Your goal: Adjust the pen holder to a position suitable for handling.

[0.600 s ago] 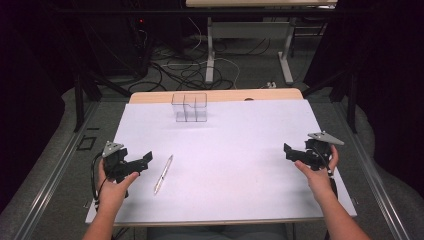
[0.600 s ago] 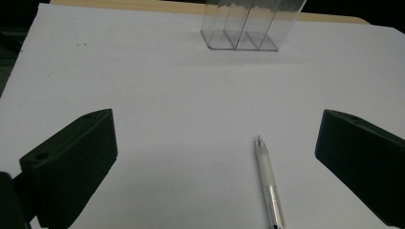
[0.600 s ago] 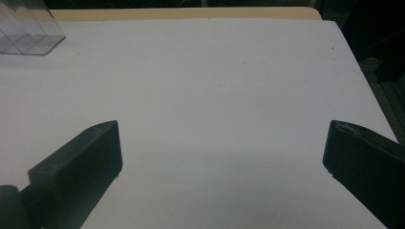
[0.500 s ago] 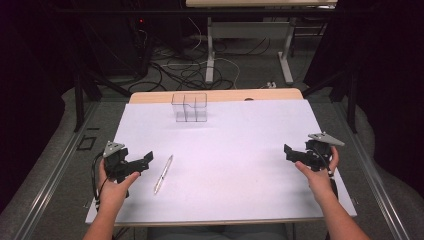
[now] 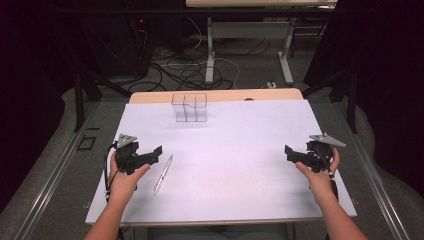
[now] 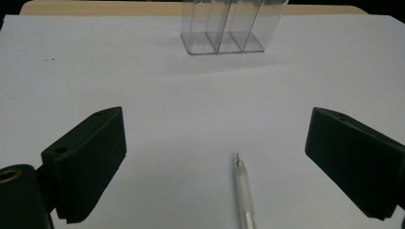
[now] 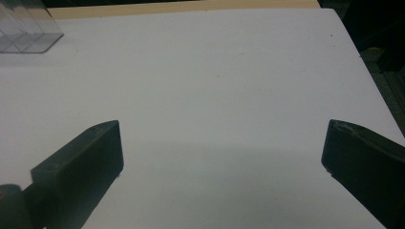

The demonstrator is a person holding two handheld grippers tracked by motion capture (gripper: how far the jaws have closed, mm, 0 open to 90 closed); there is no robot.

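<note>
White paper covers the bench [image 5: 235, 165], and on it a silvery pen [image 5: 163, 174] lies flat, just beside the left gripper [image 5: 150, 156] and pointing up toward a clear plastic holder [image 5: 189, 107] that stands well apart at the far edge. From the left gripper view, the pen [image 6: 242, 191] sits between the wide-open jaws, nearer the right one, and nothing is gripped. The right gripper [image 5: 295, 155] hovers over bare paper on the other side, jaws spread just as wide and empty. To pick the pen up cleanly, I'd say the left hand should slide sideways until the barrel is centred, drop low, and close across the barrel near its middle so it doesn't roll or tip. One compartment of the holder looks the likely destination.
</note>
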